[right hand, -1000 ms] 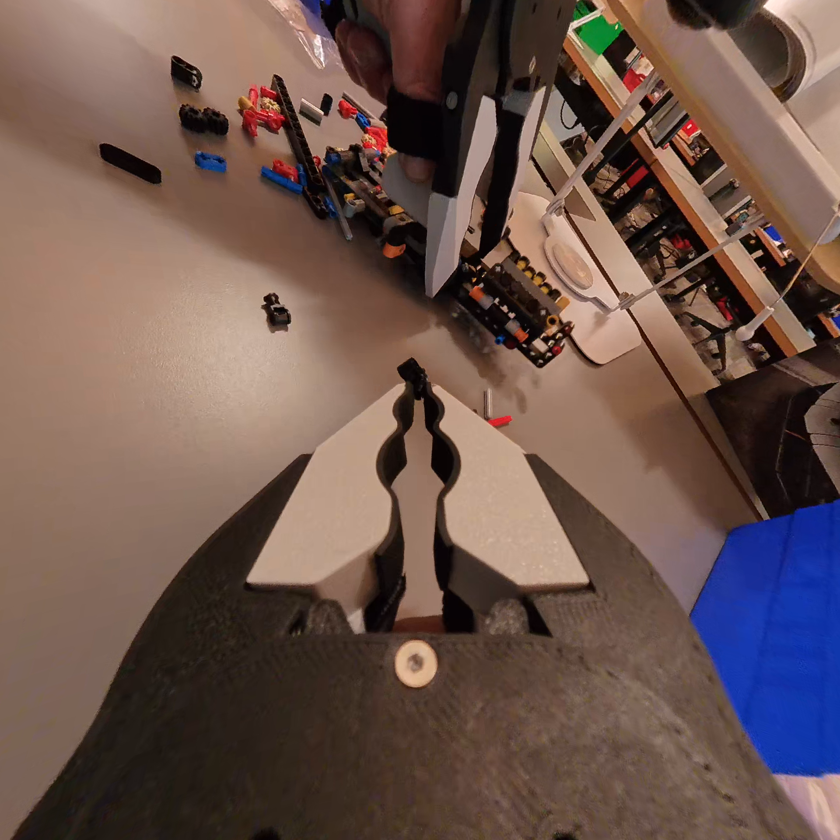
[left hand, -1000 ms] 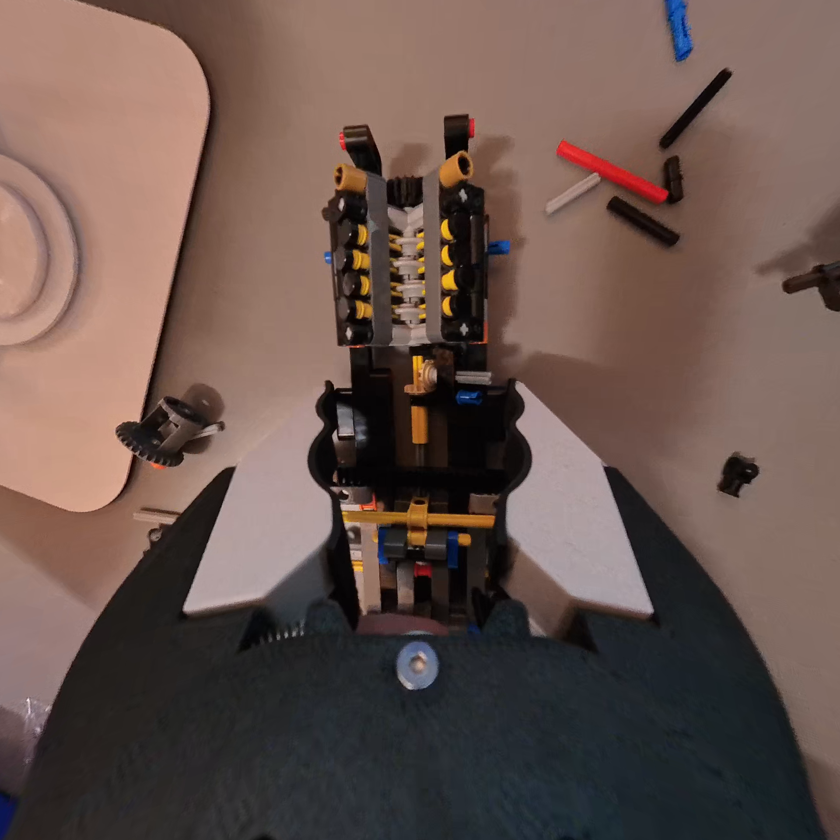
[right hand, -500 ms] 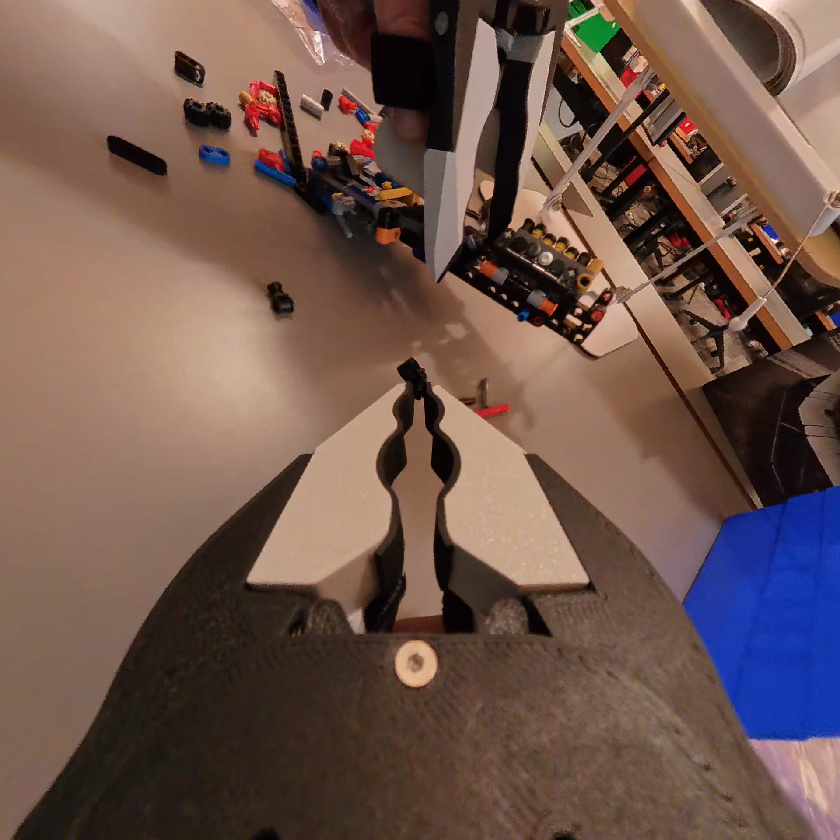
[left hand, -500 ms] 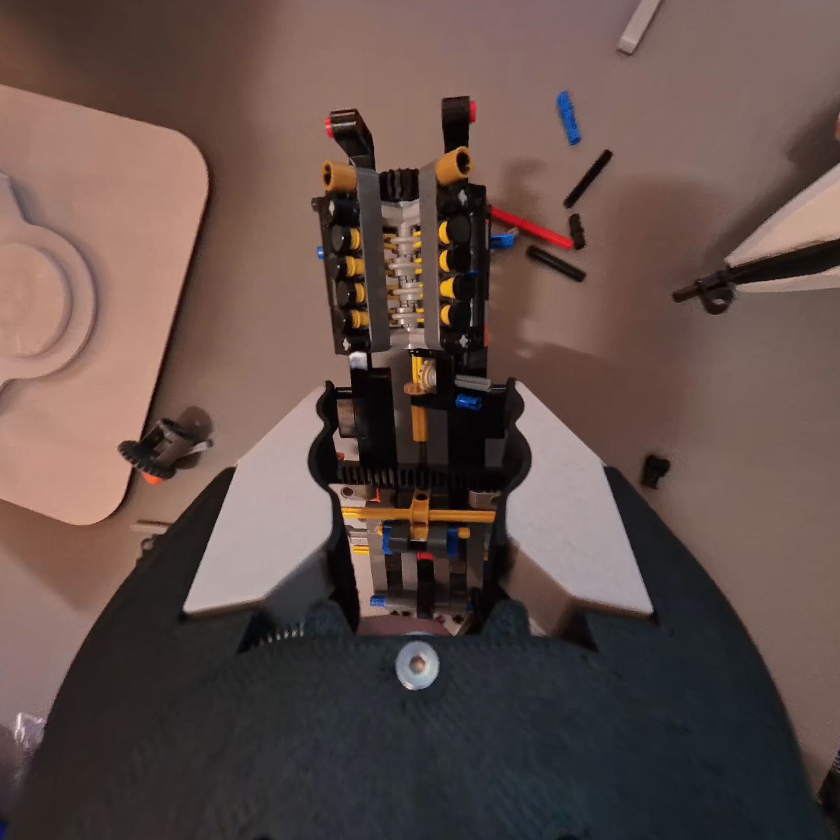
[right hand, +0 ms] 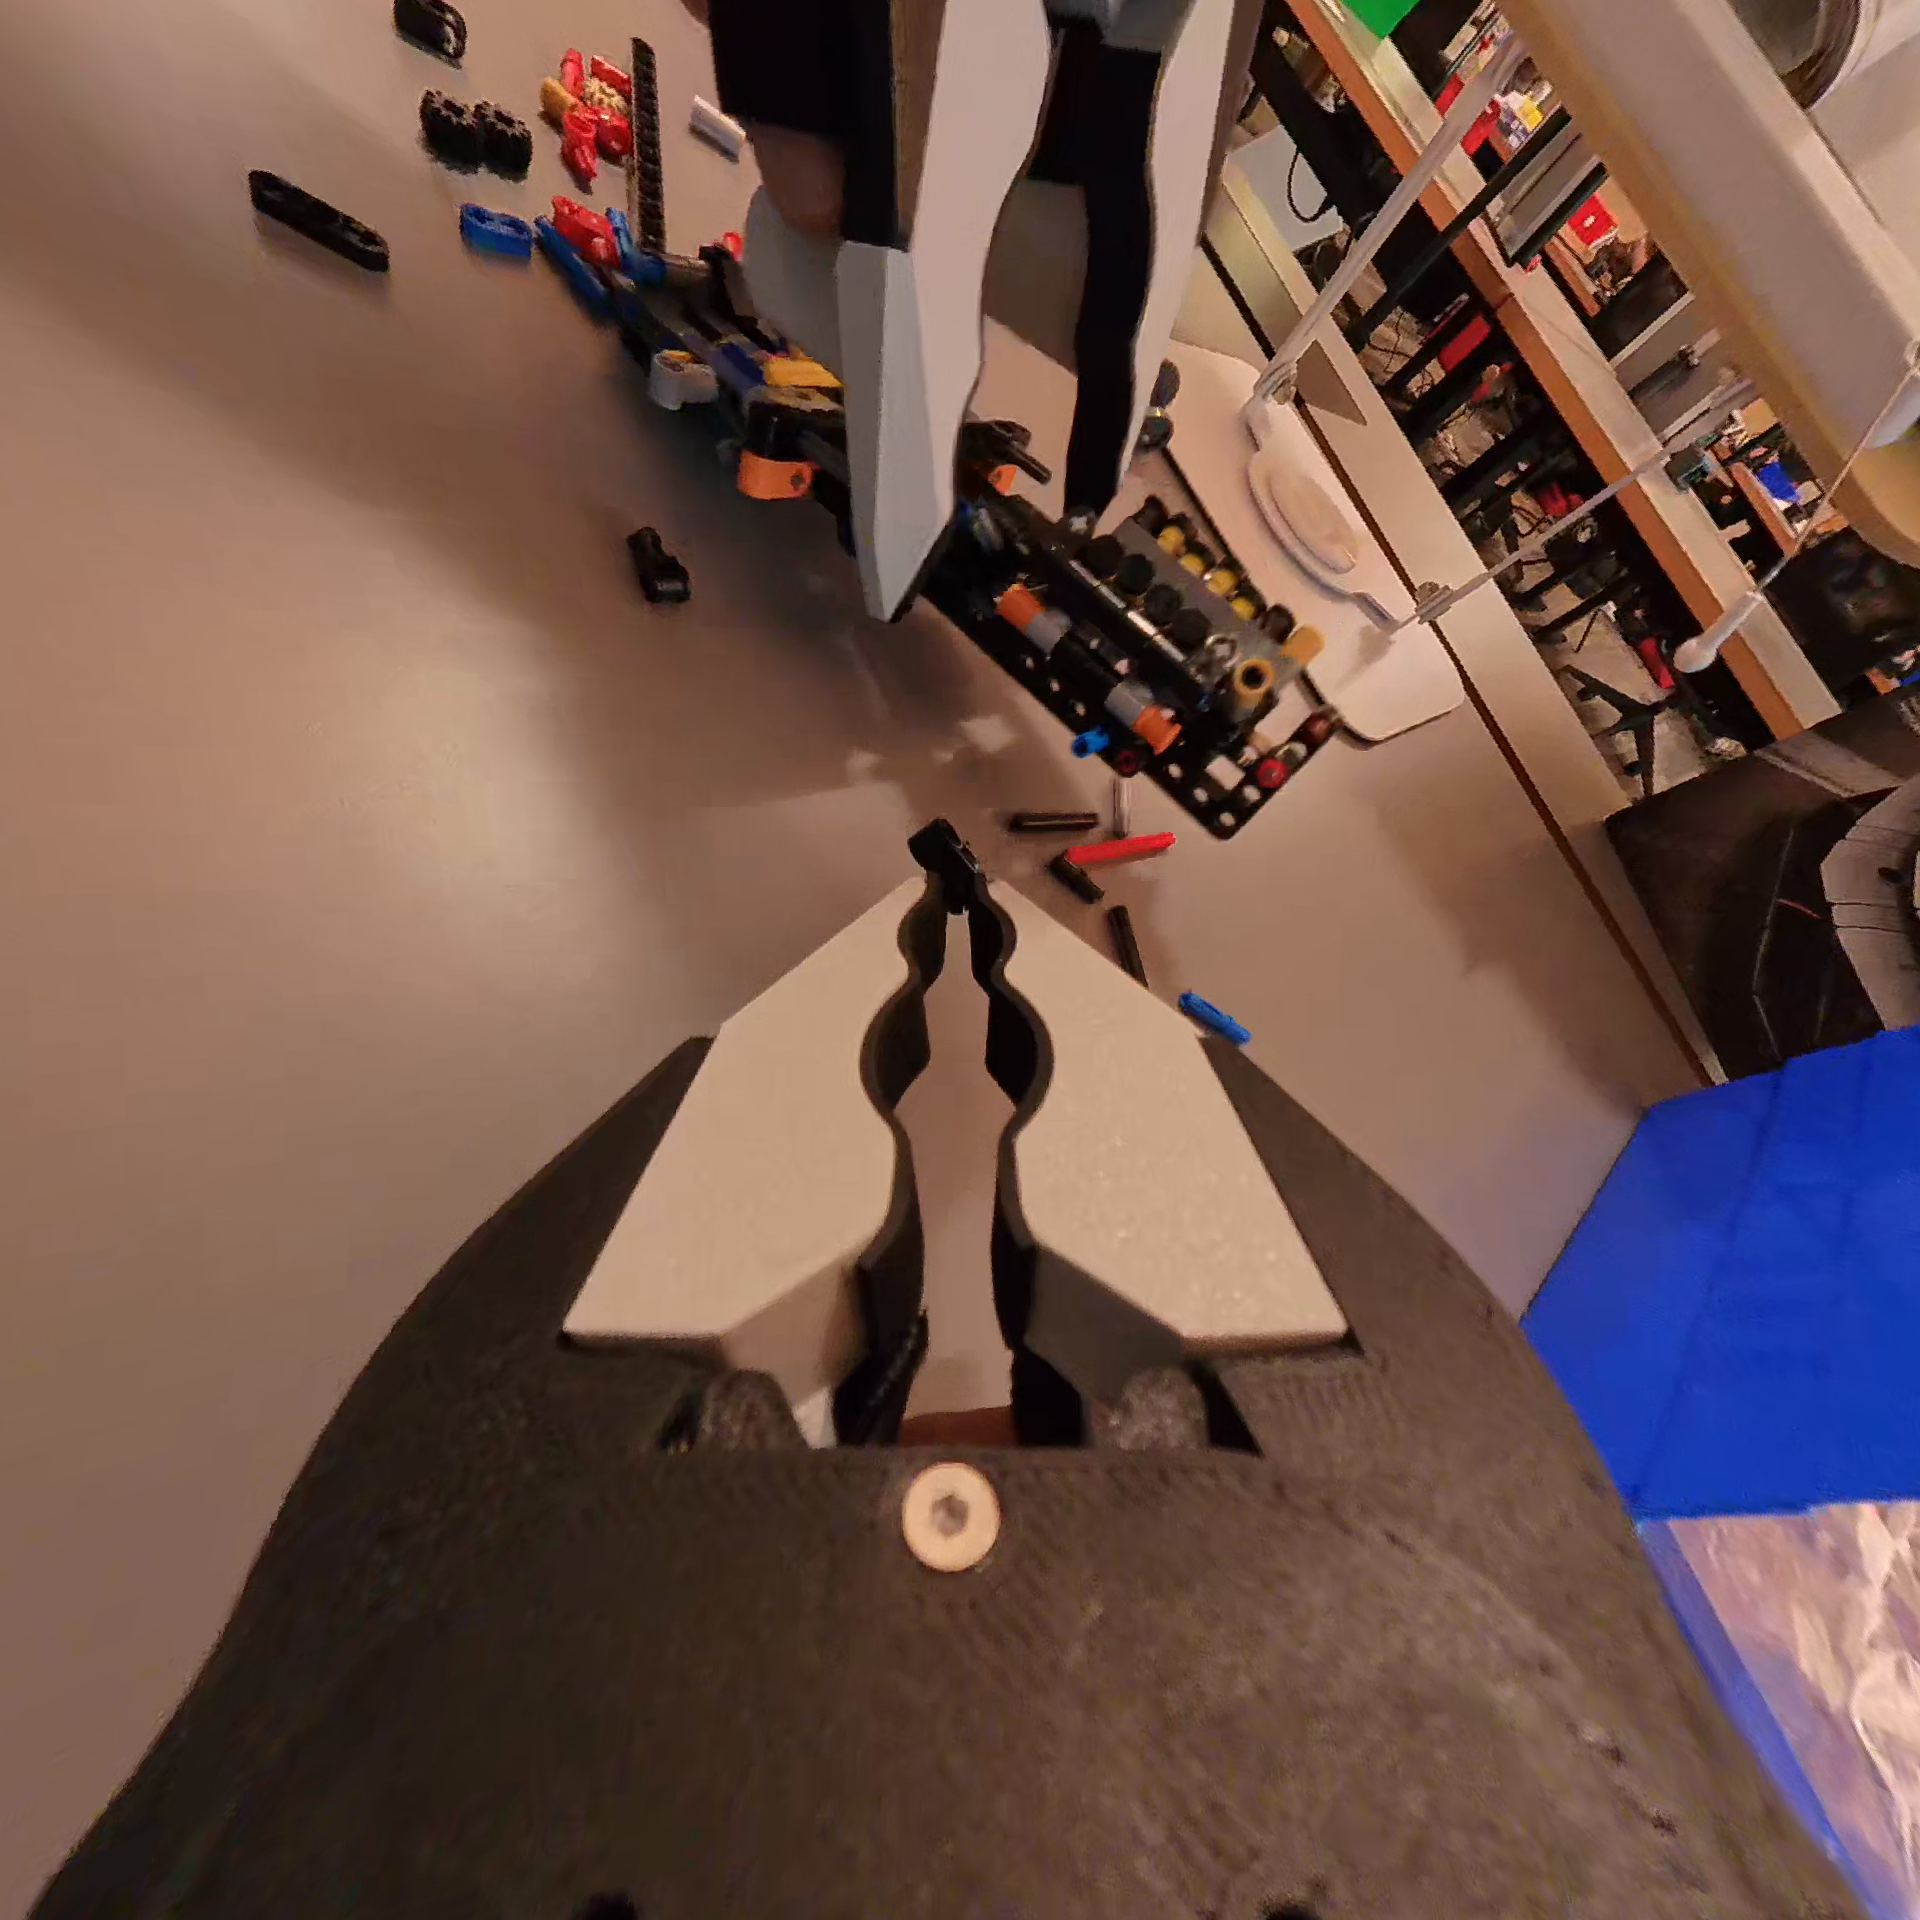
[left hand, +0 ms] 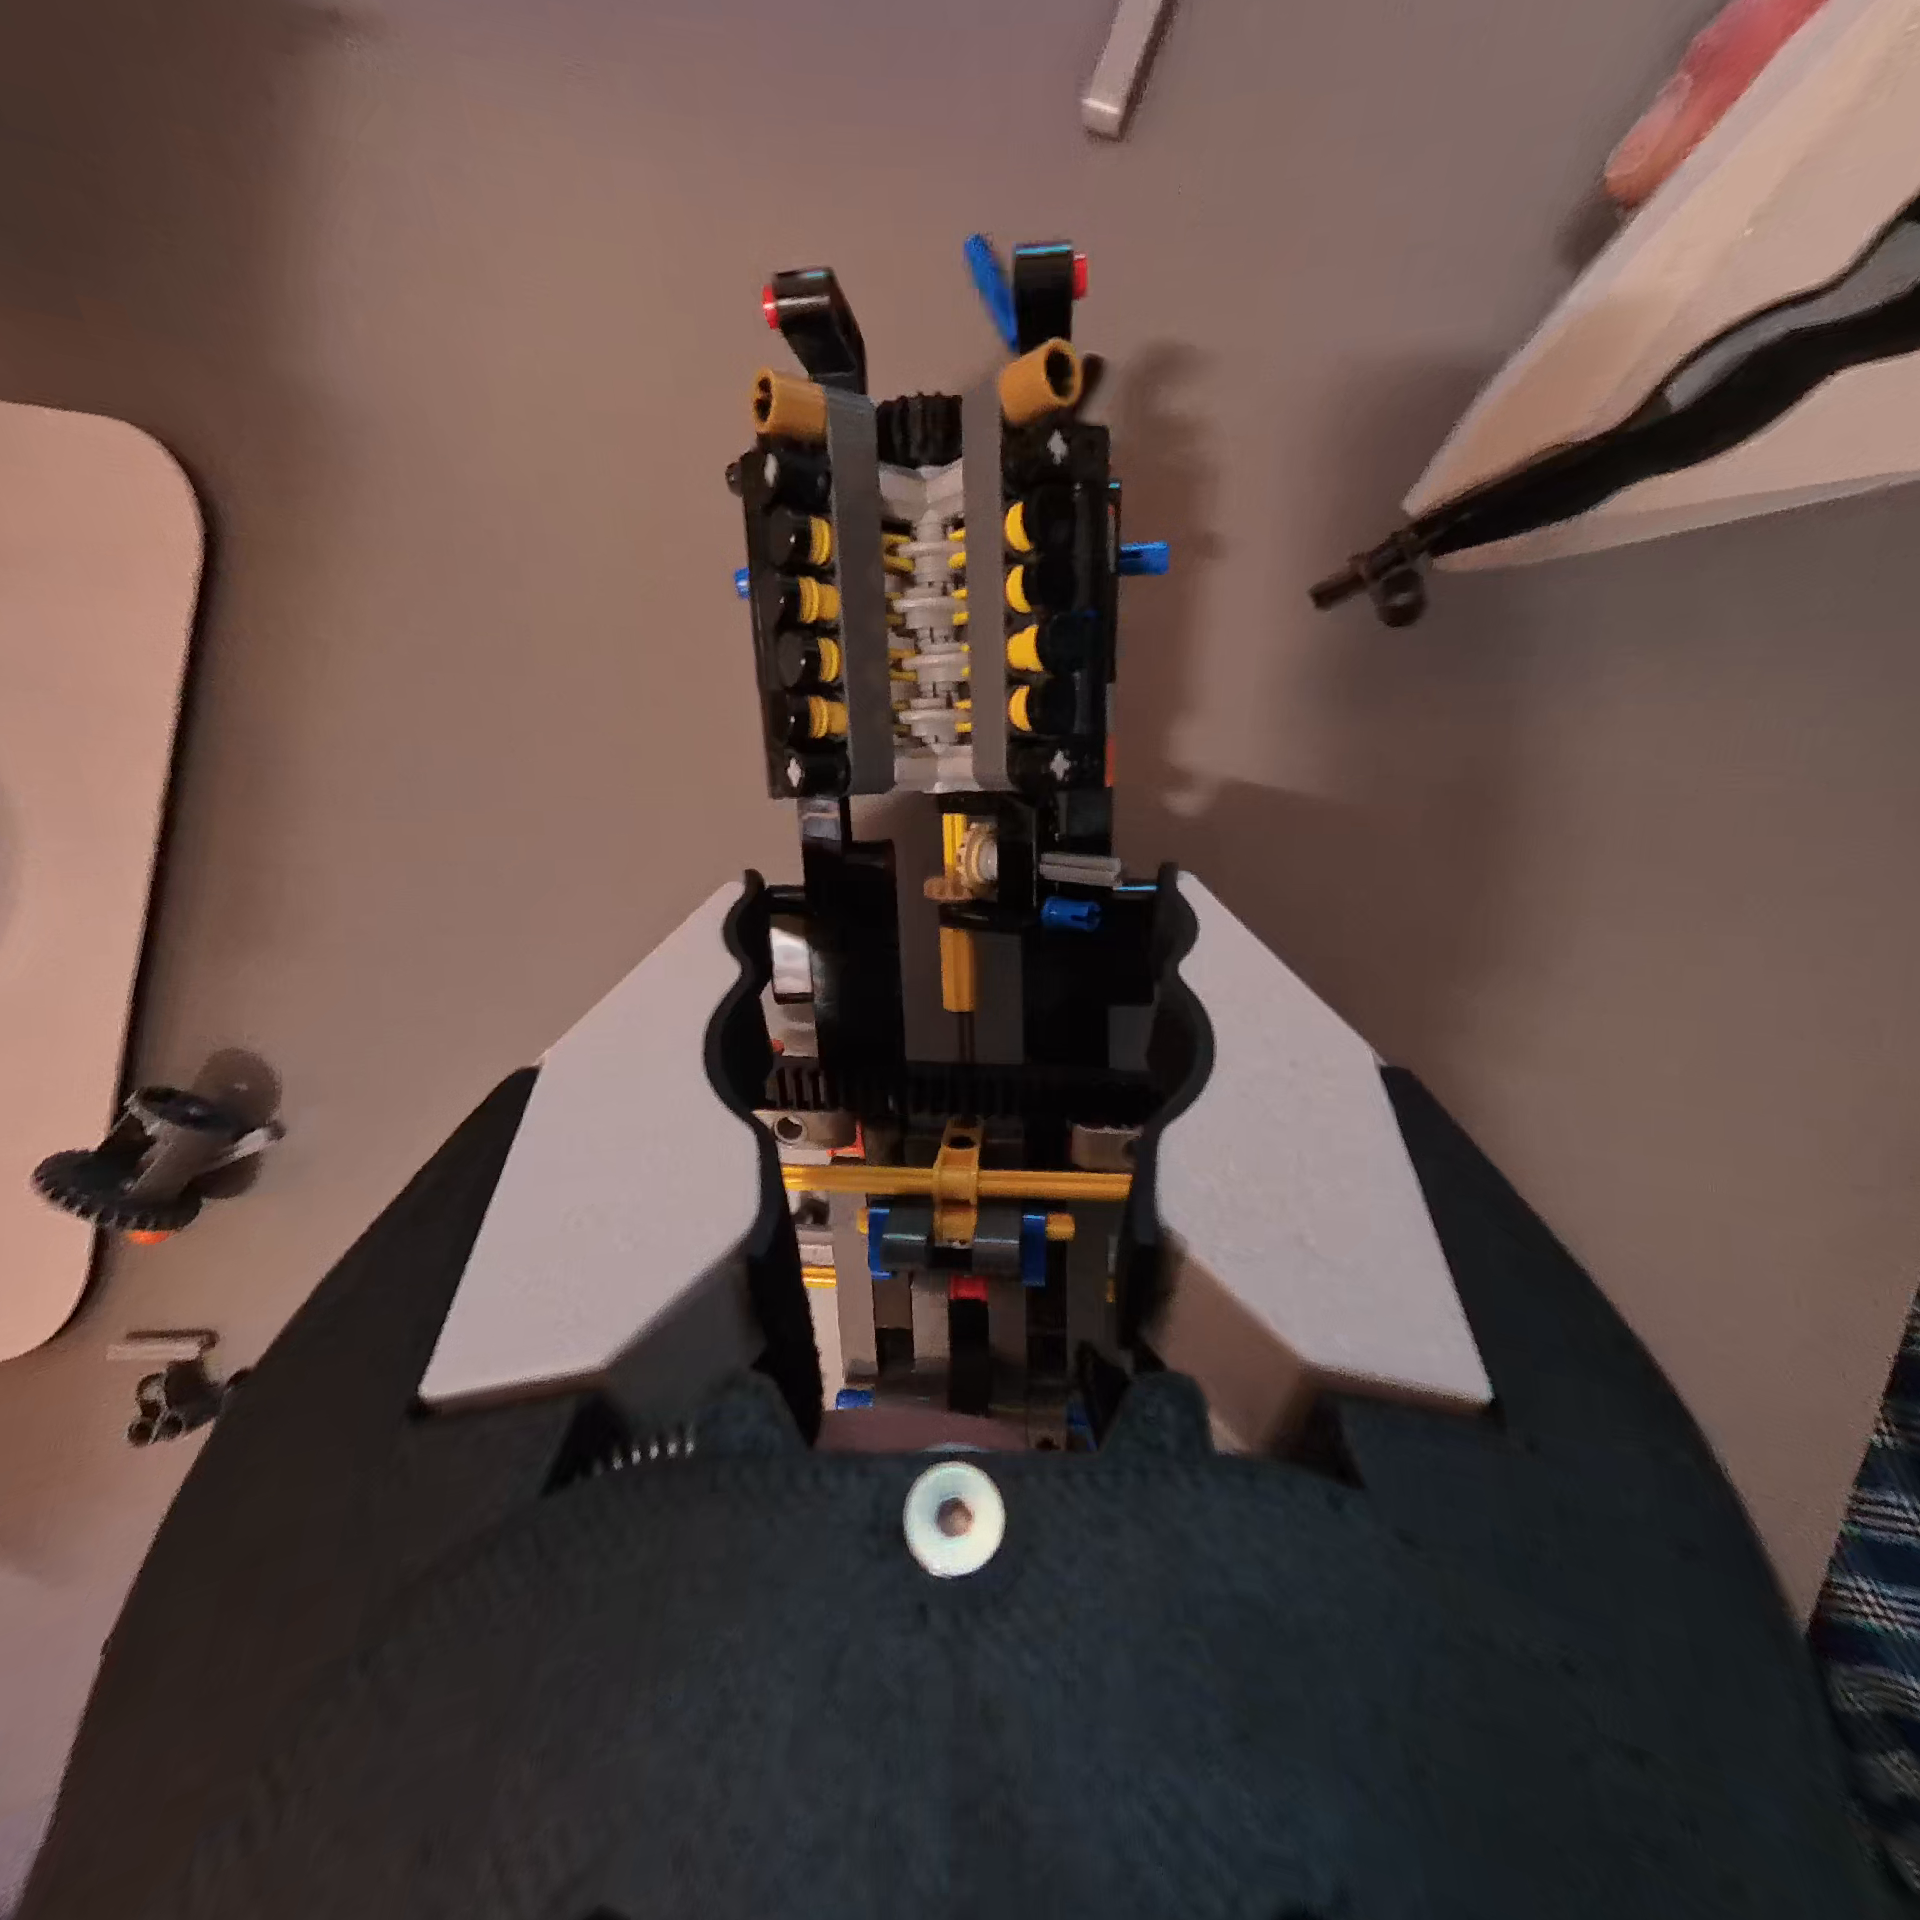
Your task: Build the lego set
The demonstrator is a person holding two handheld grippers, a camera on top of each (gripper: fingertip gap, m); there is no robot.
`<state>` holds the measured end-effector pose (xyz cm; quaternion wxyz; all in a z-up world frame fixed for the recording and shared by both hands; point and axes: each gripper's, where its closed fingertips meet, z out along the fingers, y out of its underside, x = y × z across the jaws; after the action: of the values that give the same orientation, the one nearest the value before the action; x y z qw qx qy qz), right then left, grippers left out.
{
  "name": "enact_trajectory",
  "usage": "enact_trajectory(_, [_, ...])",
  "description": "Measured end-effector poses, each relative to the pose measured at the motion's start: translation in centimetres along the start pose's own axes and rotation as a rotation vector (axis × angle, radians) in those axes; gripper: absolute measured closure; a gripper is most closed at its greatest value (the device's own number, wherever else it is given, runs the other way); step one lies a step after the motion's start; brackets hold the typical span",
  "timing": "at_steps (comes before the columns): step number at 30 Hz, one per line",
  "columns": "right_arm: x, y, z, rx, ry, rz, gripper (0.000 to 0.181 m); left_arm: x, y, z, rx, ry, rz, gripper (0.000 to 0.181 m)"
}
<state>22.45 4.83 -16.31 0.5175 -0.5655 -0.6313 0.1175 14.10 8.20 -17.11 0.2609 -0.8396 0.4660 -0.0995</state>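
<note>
My left gripper (left hand: 961,904) is shut on the black, grey and yellow lego chassis (left hand: 935,603) and holds it above the table, engine block pointing away. The same chassis (right hand: 1132,623) shows in the right wrist view, lifted off the table in the left gripper (right hand: 997,520). My right gripper (right hand: 951,883) is shut on a small black connector piece (right hand: 943,850) at its tips. That right gripper (left hand: 1455,520) shows at the upper right of the left wrist view, with the black piece (left hand: 1371,582) sticking out toward the chassis.
Loose pieces lie on the tan table: a red axle (right hand: 1122,847), black pins (right hand: 1049,821), a blue pin (right hand: 1214,1016), a black connector (right hand: 657,566), a pile of red, blue and black parts (right hand: 582,156). A gear assembly (left hand: 135,1164) lies beside a beige board (left hand: 83,831).
My left gripper has lifted the chassis higher off the table. My right gripper with the black piece has come closer to the chassis's right side.
</note>
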Motion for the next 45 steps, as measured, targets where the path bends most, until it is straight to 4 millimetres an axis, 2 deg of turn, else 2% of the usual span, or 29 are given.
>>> enact_trajectory(12, [-0.9, 1.7, -2.5, -0.034, -0.008, 0.0, 0.179, 4.3, 0.6, 2.0, -0.057, 0.093, 0.169, 0.11])
enact_trajectory(16, [-1.3, 2.5, -3.3, -0.052, -0.015, -0.001, 0.179, 4.7, 0.1, 2.3, -0.05, 0.098, 0.195, 0.11])
enact_trajectory(23, [-1.5, 2.5, -3.5, -0.051, -0.016, 0.002, 0.179, 4.8, -0.3, 2.5, -0.018, 0.089, 0.189, 0.109])
enact_trajectory(27, [-1.5, 2.1, -3.7, -0.033, -0.022, 0.022, 0.179, 4.0, -0.5, 1.7, 0.014, 0.055, 0.172, 0.098])
enact_trajectory(31, [-1.2, 0.6, -4.0, 0.042, -0.052, 0.142, 0.179, 3.7, -2.0, -1.1, 0.122, -0.007, 0.168, 0.099])
enact_trajectory(35, [-0.7, -1.7, -4.1, 0.154, -0.123, 0.331, 0.179, 5.5, -4.1, -3.4, 0.279, -0.121, 0.258, 0.125])
enact_trajectory(40, [-0.6, -4.5, -4.3, 0.301, -0.257, 0.526, 0.179, 9.2, -4.8, -3.2, 0.352, -0.169, 0.402, 0.143])
enact_trajectory(45, [-1.0, -5.5, -4.1, 0.346, -0.354, 0.597, 0.178, 9.9, -4.8, -2.8, 0.385, -0.176, 0.436, 0.159])
